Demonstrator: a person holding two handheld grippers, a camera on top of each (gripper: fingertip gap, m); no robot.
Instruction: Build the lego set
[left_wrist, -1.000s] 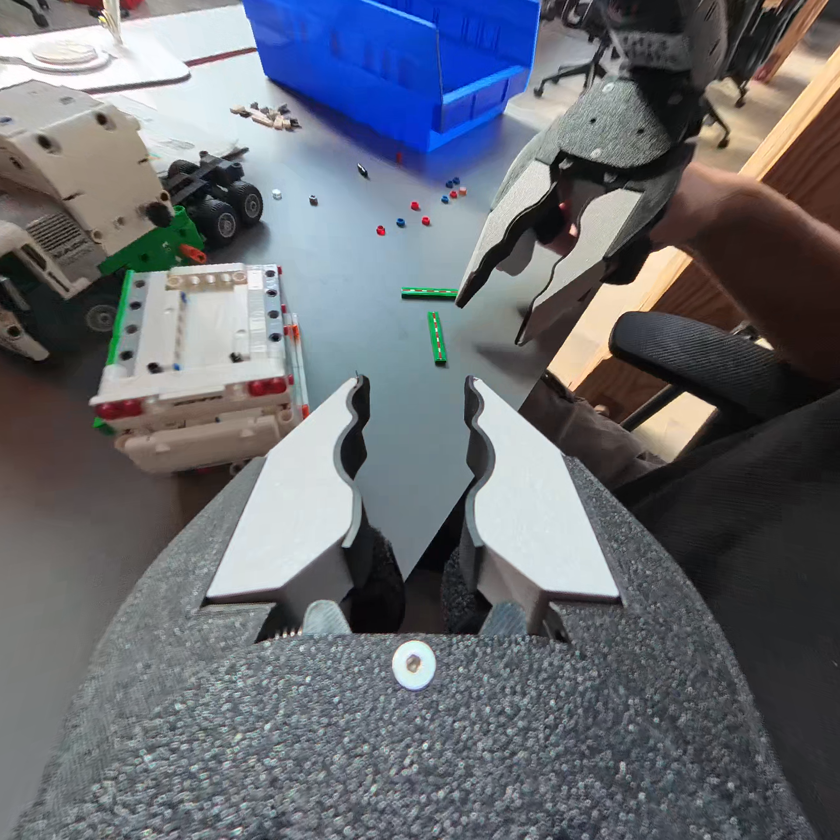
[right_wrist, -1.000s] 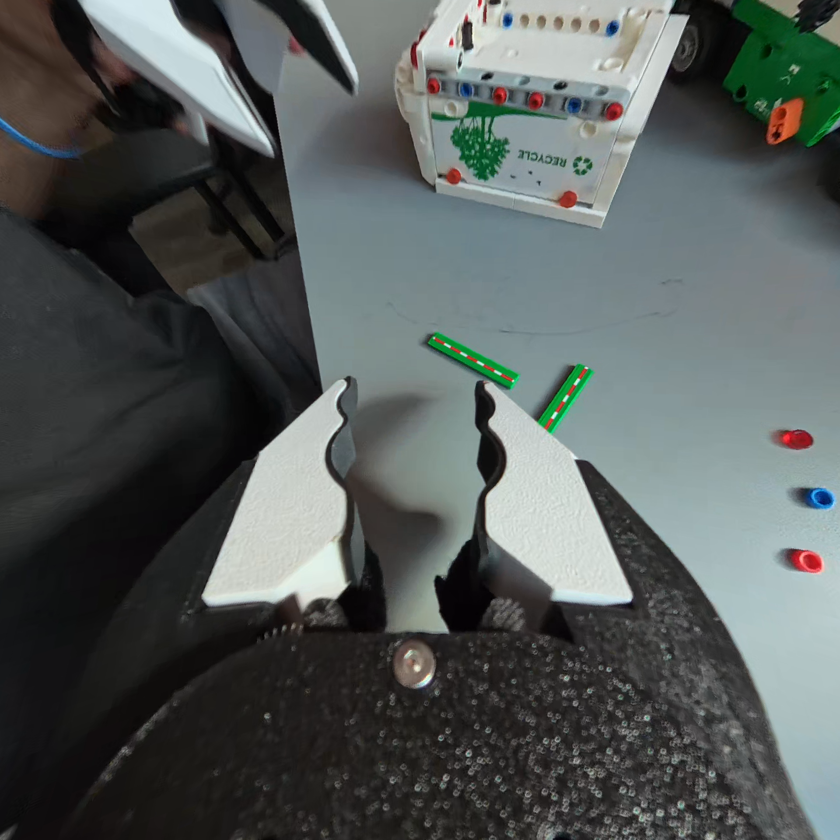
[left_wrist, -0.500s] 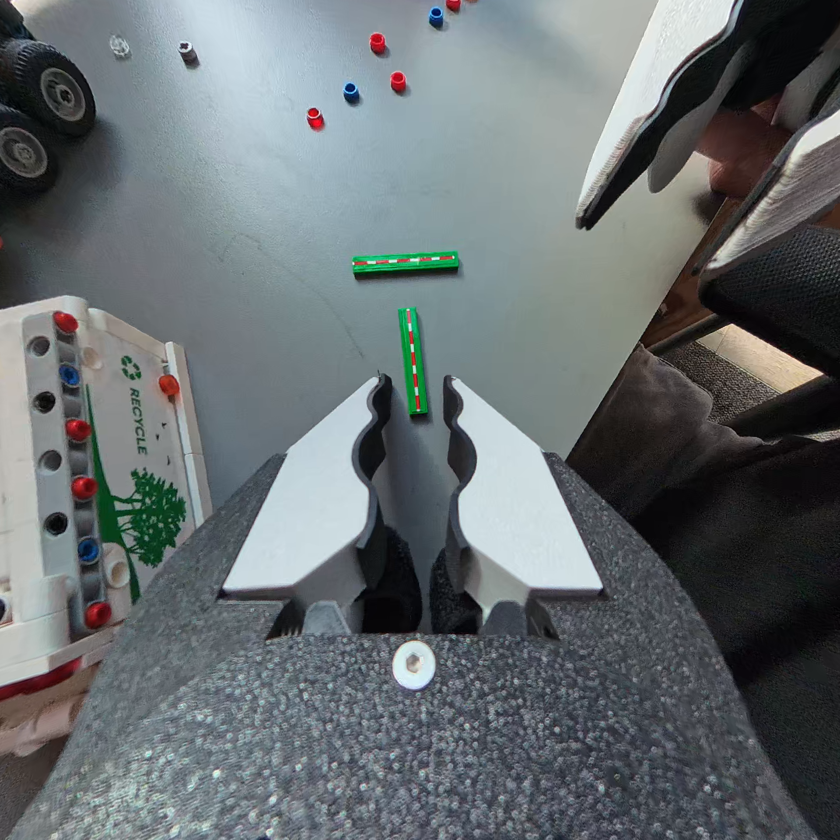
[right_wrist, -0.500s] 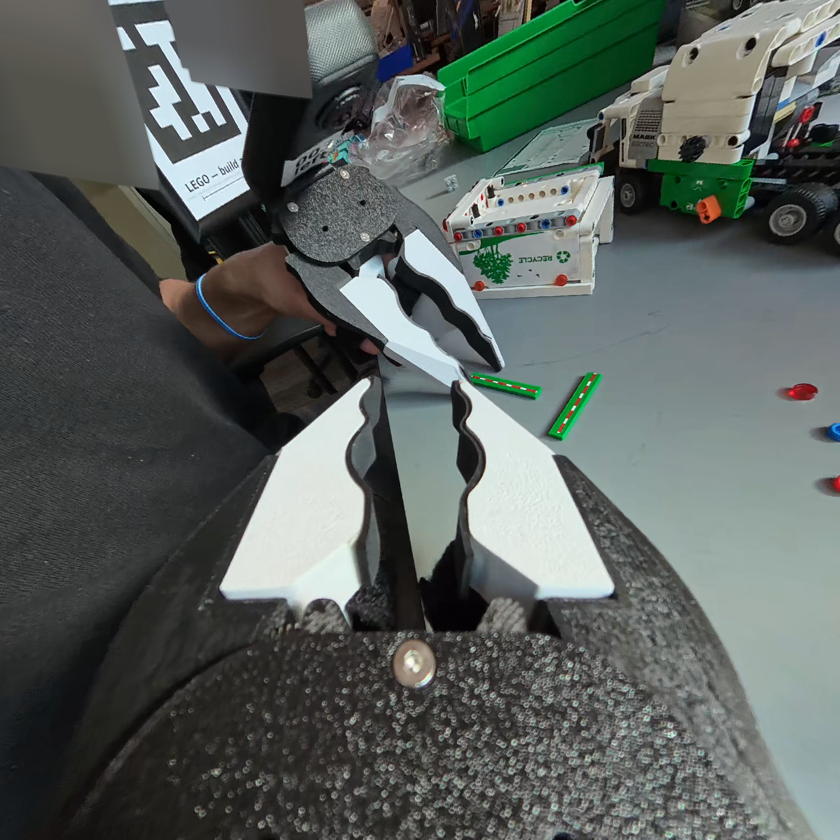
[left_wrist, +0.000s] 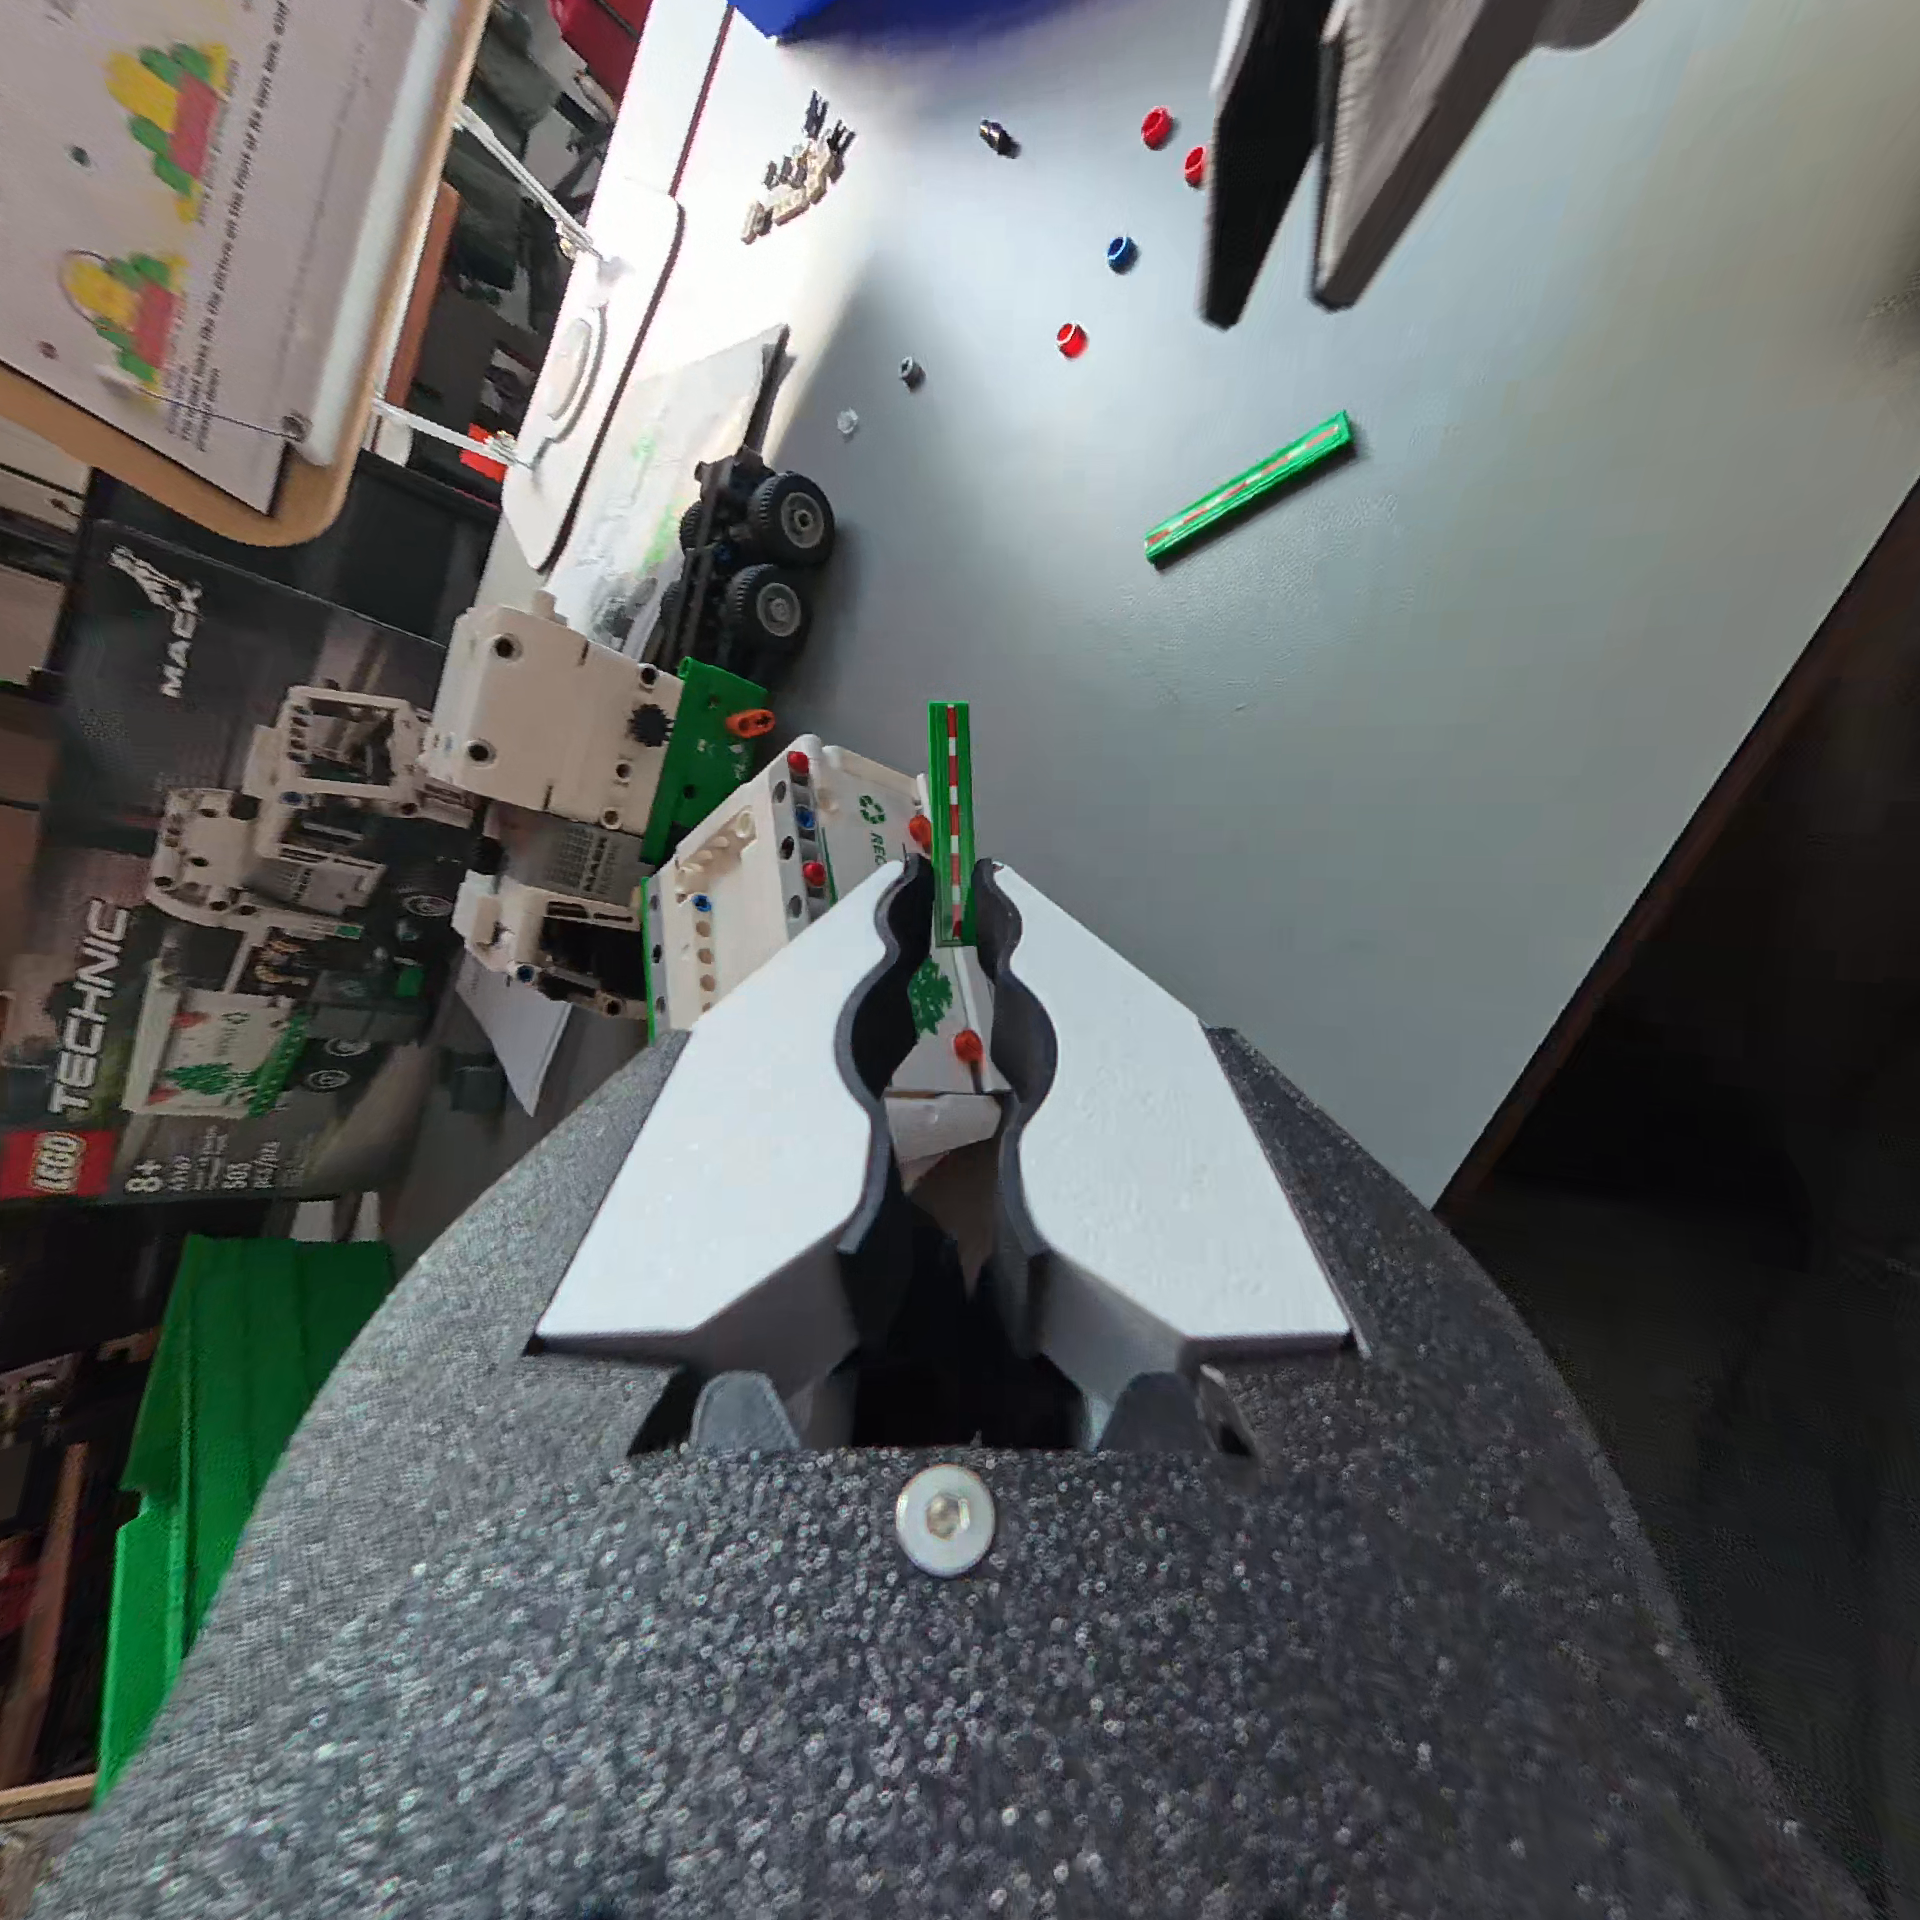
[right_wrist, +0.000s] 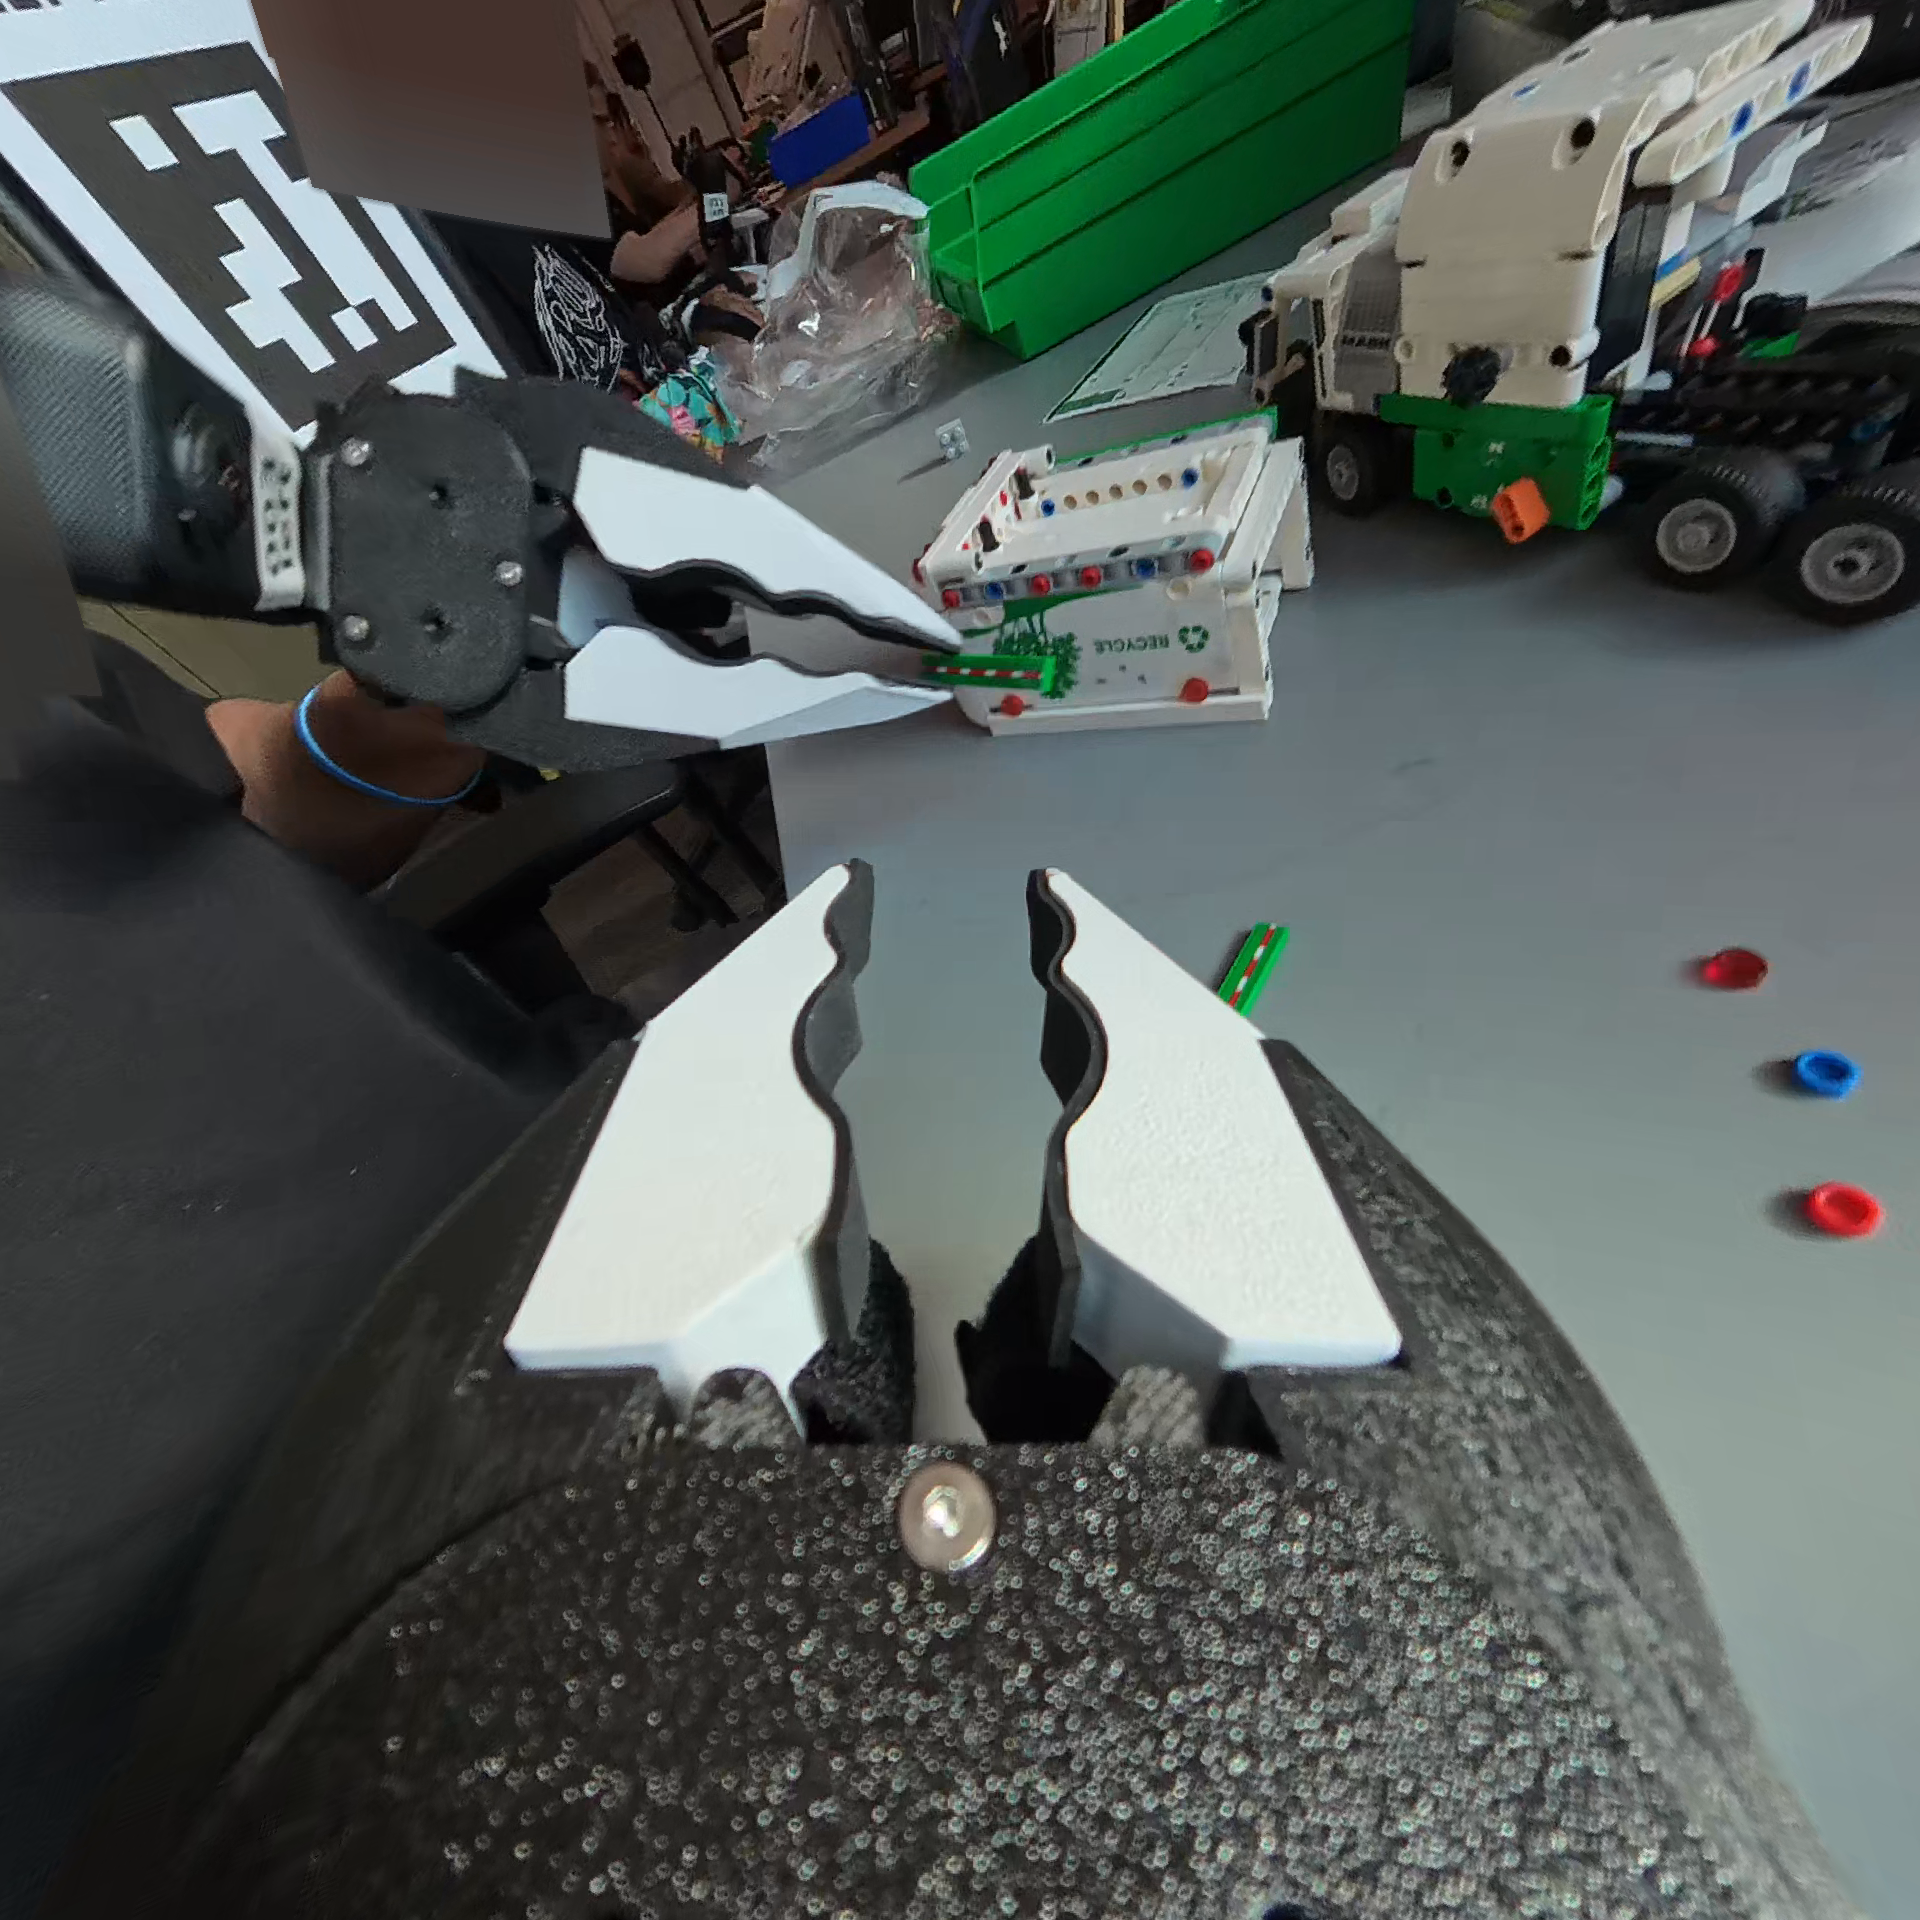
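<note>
Since half a second ago the left gripper (left_wrist: 954, 883) has picked one green strip off the grey table (left_wrist: 1351, 831) and lifted it clear; earlier that strip lay flat between its parted tips, and now the tips are pinched together on one end of it. From largest to smallest: at the far right of the right wrist view stands the partly built white and green truck (right_wrist: 1507, 270), with cab and wheels in place and its rear frame bare. Nearer, left of it, sits the white bin body (right_wrist: 1122, 603) with a green tree print and red and blue pins along its edge; it rests on the table, apart from the truck. The held green strip (right_wrist: 987, 673), with a red and white dashed line, pokes out of the left gripper just in front of the bin body's printed side; whether they touch cannot be told. The right gripper (right_wrist: 951, 883) hovers near the table edge with its tips apart and nothing between them. A second green strip (right_wrist: 1259, 961) lies on the table just right of it, and small red and blue studs (right_wrist: 1733, 968) lie farther right. Judging by this, the build is well along, but both strips and the bin body remain unattached.
</note>
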